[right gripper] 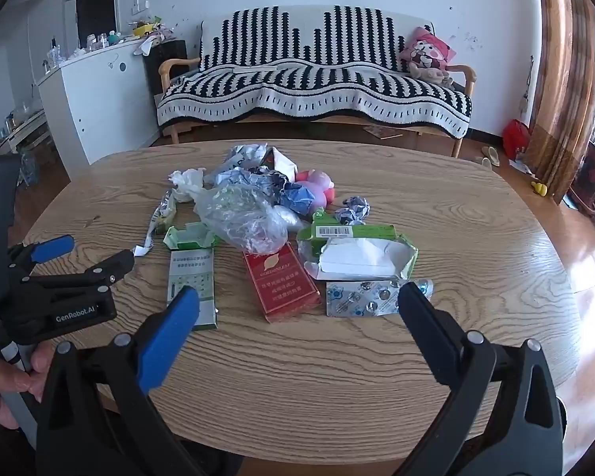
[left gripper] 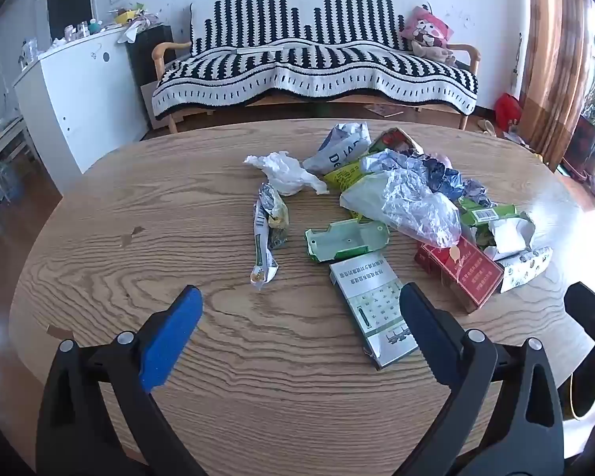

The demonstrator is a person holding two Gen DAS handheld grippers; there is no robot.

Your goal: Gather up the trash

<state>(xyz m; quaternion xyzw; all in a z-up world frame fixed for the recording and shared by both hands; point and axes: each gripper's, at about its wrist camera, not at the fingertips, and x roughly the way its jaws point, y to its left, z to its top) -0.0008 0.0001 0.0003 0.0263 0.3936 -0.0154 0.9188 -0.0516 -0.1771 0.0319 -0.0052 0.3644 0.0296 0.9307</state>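
A pile of trash lies on the oval wooden table (left gripper: 139, 238): a grey-green box (left gripper: 373, 309), a red carton (left gripper: 460, 273), a crumpled clear plastic bag (left gripper: 416, 202), a white tissue (left gripper: 285, 170), a snack wrapper (left gripper: 267, 234) and a torn green tray (left gripper: 345, 240). My left gripper (left gripper: 301, 317) is open and empty, just short of the grey-green box. My right gripper (right gripper: 297, 317) is open and empty above the near table edge, with the red carton (right gripper: 281, 281), the foil blister sheet (right gripper: 369, 297) and the torn green tissue box (right gripper: 361, 250) ahead. The left gripper also shows in the right wrist view (right gripper: 95, 258).
A sofa with a black-and-white striped cover (left gripper: 317, 67) stands behind the table with a pink cushion (left gripper: 426, 31). A white cabinet (left gripper: 79, 91) is at the back left. A curtain (left gripper: 555, 59) and plants are at the right. Pink toys (right gripper: 317, 186) lie within the pile.
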